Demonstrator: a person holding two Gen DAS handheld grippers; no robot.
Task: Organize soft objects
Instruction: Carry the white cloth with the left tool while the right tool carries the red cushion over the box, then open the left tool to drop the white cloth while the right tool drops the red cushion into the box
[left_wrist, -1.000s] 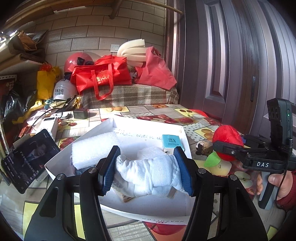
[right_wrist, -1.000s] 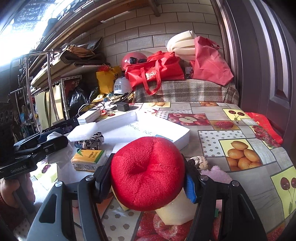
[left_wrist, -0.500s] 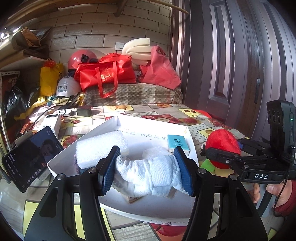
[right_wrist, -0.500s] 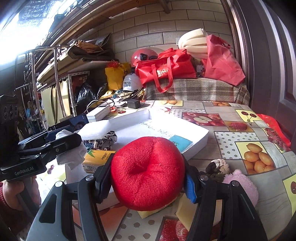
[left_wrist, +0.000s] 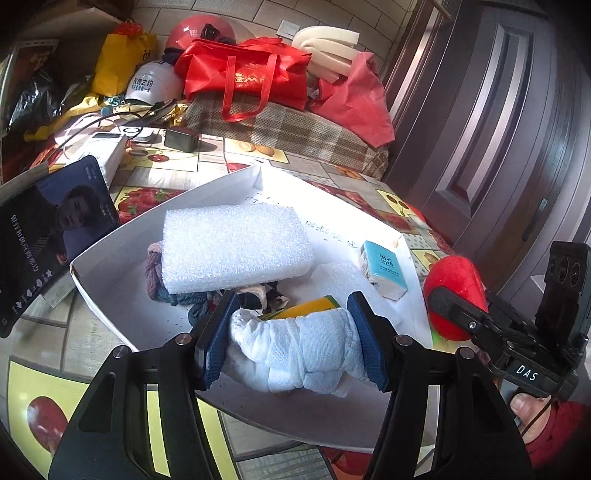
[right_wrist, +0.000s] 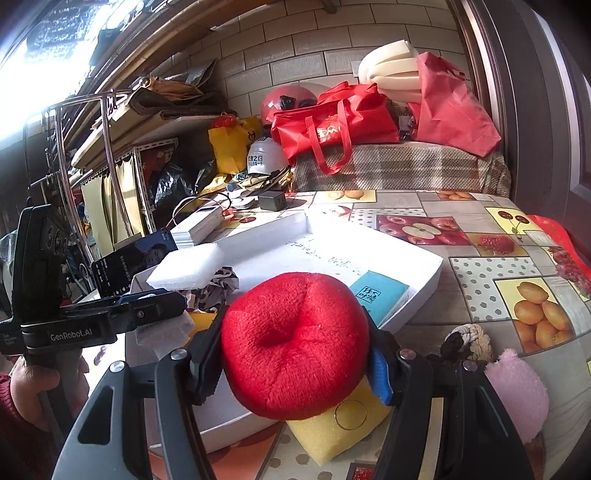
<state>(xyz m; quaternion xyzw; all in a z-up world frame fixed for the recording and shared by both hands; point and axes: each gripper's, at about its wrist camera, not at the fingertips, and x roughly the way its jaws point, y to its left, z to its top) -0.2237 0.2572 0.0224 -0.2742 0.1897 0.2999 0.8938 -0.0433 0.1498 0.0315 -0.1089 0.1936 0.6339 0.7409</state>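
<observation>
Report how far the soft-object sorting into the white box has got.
Done: a white foam block, bundled cloth and two tissue packs lie in the white box.
In hand: left gripper holds a white towel roll; right gripper holds a red plush.
Left: yellow sponge, pink plush, rope toy remain outside.

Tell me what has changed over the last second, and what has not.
The left gripper has tipped down and come in over the white tray, carrying the white cloth bundle. The right gripper has brought the red plush closer to the tray's near edge. Nothing was picked up or released. The foam block and the tissue pack lie in the tray as before.
</observation>
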